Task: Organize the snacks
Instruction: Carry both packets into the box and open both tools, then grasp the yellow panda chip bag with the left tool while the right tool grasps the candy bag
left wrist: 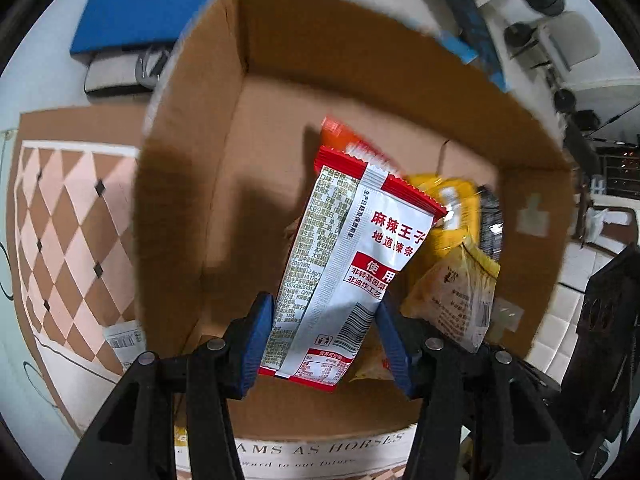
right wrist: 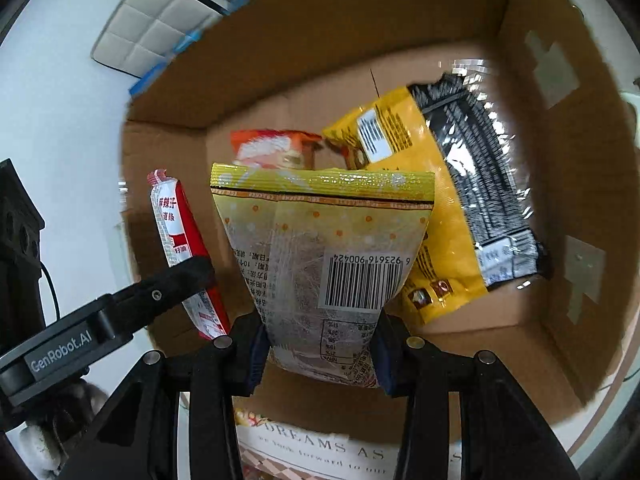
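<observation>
- The left gripper [left wrist: 324, 340] is clamped on the lower part of a red-and-white spicy-strip packet [left wrist: 348, 264], blue pads pressing its two side edges; the packet stands upright out of the jaws, over the open cardboard box [left wrist: 192, 128].
- The right gripper [right wrist: 320, 354] is clenched on the bottom of a pale yellow snack bag [right wrist: 320, 240], barcode facing the camera, and hangs over the same box.
- In the right wrist view the left gripper's arm and its red-and-white packet show just to the left of the pale yellow bag, near but apart.
- Already lying on the box floor: an orange packet [right wrist: 276, 148] toward the far wall, a bright yellow pouch [right wrist: 436, 248], and a black-and-clear packet [right wrist: 480, 184] along the right wall, overlapping the yellow pouch.
- The step in hand looks like dropping both bags into the box. To do it well:
  - keep each bag inside the box walls before letting go, since a release near the rim could tip it out over the edge;
  - aim the red-and-white packet at the bare left half of the floor, where the cardboard is uncovered;
  - lower the pale yellow bag toward the near edge, beside the yellow pouch and not on top of it;
  - release one bag at a time so the two grippers do not collide.
- The box rests on a patterned mat [left wrist: 72, 232].
</observation>
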`<action>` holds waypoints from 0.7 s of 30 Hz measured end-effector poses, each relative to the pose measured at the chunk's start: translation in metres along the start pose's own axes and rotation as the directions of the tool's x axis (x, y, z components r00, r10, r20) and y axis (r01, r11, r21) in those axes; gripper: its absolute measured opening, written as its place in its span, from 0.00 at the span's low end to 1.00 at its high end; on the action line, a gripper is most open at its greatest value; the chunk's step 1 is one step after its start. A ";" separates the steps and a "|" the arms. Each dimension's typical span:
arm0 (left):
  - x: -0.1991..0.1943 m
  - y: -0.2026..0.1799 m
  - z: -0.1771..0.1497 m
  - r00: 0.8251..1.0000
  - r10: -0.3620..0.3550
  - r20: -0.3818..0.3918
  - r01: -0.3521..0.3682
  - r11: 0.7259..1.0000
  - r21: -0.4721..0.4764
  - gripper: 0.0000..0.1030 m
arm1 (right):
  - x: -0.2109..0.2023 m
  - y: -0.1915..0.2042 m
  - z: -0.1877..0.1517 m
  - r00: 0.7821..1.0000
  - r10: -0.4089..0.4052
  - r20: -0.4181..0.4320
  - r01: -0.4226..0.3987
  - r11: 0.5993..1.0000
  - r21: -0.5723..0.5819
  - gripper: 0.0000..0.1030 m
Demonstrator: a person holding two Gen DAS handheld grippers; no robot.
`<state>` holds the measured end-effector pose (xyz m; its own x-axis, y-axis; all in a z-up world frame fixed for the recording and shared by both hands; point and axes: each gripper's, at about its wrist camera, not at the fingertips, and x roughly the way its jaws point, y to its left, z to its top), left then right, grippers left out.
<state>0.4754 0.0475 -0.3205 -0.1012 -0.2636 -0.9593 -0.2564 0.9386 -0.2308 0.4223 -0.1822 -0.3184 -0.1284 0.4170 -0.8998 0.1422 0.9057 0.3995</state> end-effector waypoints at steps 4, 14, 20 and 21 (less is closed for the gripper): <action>0.015 0.006 0.002 1.000 0.020 -0.017 -0.020 1.000 -0.007 0.51 | 0.028 -0.011 0.007 0.995 0.006 -0.099 -0.004 1.000 0.027 0.66; 0.010 0.007 -0.001 1.000 0.031 0.007 -0.031 0.999 0.025 0.76 | 0.018 -0.015 0.006 0.993 -0.100 -0.067 0.098 0.994 -0.039 0.91; -0.010 -0.009 -0.018 0.996 0.043 0.075 -0.049 0.995 0.089 0.76 | -0.008 -0.001 -0.009 0.978 -0.208 0.018 0.208 0.971 -0.121 0.92; -0.018 -0.011 -0.024 0.993 0.055 0.104 -0.066 0.993 0.103 0.76 | -0.013 0.001 -0.013 0.973 -0.226 0.040 0.229 0.964 -0.132 0.92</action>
<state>0.4567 0.0363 -0.2962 -0.0149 -0.1870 -0.9822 -0.1492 0.9718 -0.1828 0.4116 -0.1856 -0.3042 -0.1181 0.1981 -0.9730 -0.0214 0.9792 0.2019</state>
